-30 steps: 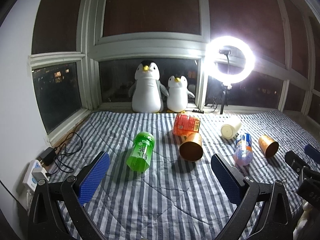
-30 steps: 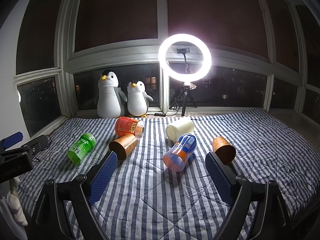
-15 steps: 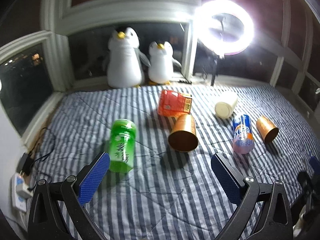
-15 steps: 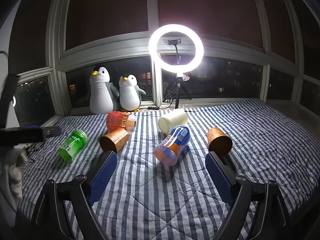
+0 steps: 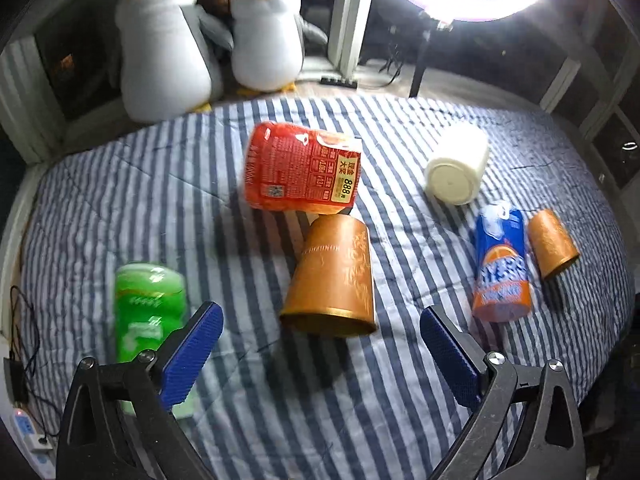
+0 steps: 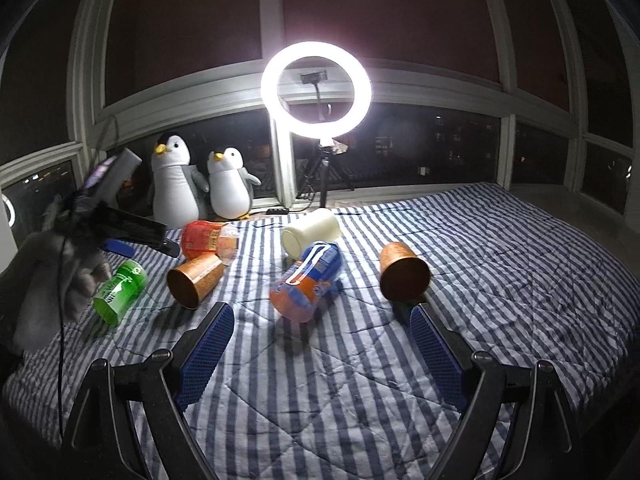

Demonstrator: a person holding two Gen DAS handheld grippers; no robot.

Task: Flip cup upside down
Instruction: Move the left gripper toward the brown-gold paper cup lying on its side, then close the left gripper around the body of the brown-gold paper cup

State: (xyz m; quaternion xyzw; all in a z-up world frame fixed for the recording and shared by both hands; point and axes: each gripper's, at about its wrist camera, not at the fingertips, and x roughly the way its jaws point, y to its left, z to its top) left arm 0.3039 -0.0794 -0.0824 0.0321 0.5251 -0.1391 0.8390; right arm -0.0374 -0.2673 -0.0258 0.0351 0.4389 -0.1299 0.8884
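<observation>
A gold cup (image 5: 334, 276) lies on its side on the striped blanket, mouth toward me, just ahead of my open, empty left gripper (image 5: 320, 346). It also shows in the right wrist view (image 6: 194, 278). A second gold cup (image 5: 552, 244) lies on its side at the right; in the right wrist view this cup (image 6: 402, 272) lies just ahead of the right finger of my open, empty right gripper (image 6: 322, 338). The left gripper (image 6: 120, 232) shows in the gloved hand at the left of the right wrist view.
On the striped blanket (image 5: 320, 420) lie a green bottle (image 5: 146, 320), a red snack can (image 5: 300, 172), a white cup (image 5: 458, 170) and an orange soda bottle (image 5: 502, 268). Two plush penguins (image 5: 168, 40) and a ring light (image 6: 316, 96) stand at the window. A power strip (image 5: 24, 428) lies at the left.
My left gripper has moved forward and tilted down, so the near gold cup now lies close between its fingers. My right gripper has moved a little closer to the right gold cup.
</observation>
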